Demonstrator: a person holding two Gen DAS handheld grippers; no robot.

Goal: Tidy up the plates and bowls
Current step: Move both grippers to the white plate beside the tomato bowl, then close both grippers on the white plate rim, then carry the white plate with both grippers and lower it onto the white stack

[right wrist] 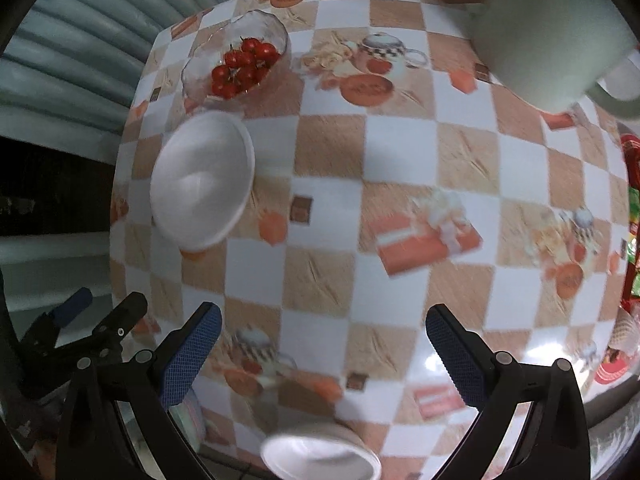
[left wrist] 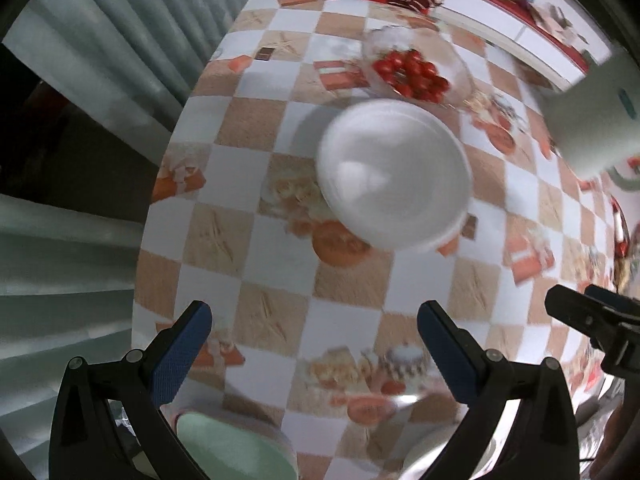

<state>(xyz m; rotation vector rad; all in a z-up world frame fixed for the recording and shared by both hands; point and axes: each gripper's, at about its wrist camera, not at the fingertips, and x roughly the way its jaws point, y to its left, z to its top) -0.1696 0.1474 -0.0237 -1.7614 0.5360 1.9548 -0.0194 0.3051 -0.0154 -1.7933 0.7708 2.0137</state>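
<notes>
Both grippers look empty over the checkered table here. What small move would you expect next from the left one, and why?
Probably a short advance of the left gripper toward the white bowl. Its jaws are open with nothing between them, and the bowl sits straight ahead on the checkered tablecloth, just in front of the glass bowl of tomatoes. The right gripper is also open and empty, and the bowl lies off to its left.
</notes>
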